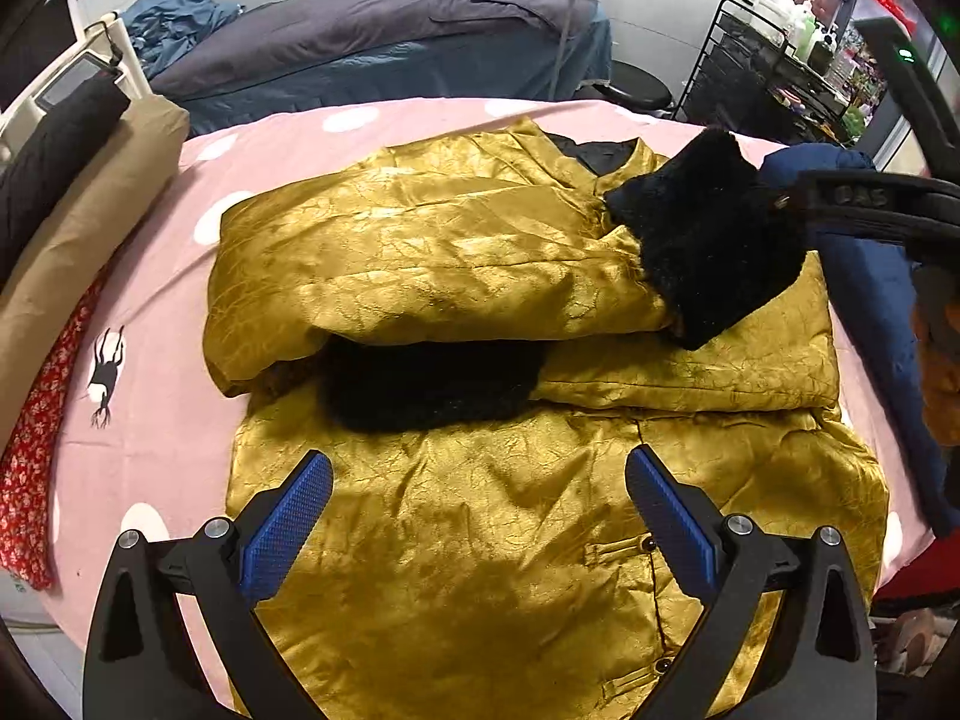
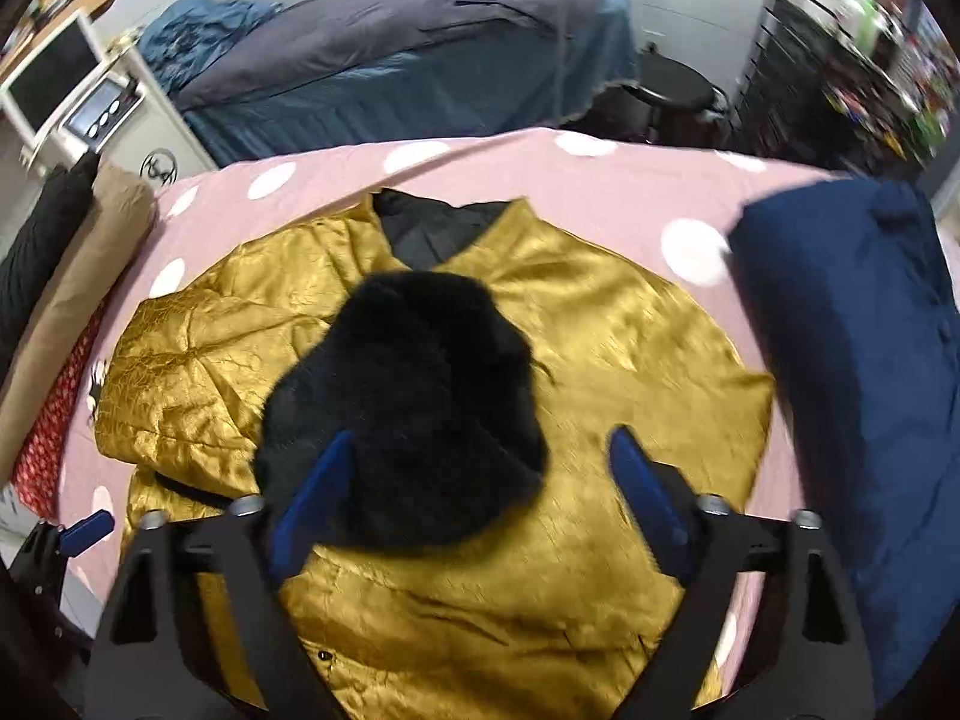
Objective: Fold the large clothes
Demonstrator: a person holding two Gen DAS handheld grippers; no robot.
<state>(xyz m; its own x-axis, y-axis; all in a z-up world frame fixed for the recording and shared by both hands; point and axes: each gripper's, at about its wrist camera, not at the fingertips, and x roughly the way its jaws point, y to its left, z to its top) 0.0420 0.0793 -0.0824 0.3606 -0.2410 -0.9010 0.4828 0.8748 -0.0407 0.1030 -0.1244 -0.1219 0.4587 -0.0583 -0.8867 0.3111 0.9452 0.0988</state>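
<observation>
A gold satin jacket (image 1: pixel 480 540) with black fur cuffs lies on the pink spotted bed cover (image 1: pixel 150 450). Both sleeves are folded across its chest. One black cuff (image 1: pixel 432 384) lies flat at the middle. The other cuff (image 1: pixel 708 240) lies at the right and also shows in the right wrist view (image 2: pixel 408 408). My left gripper (image 1: pixel 480 516) is open and empty, just above the jacket's lower front. My right gripper (image 2: pixel 480 480) is open, hovering right over the black cuff; its left finger overlaps the fur. The jacket also shows in the right wrist view (image 2: pixel 600 360).
A folded navy garment (image 2: pixel 852 360) lies at the bed's right edge. Tan, black and red floral fabrics (image 1: pixel 78 228) are stacked along the left edge. Behind stand a grey-blue covered bed (image 1: pixel 372 36), a black stool (image 1: pixel 636 87) and a wire rack (image 1: pixel 768 78).
</observation>
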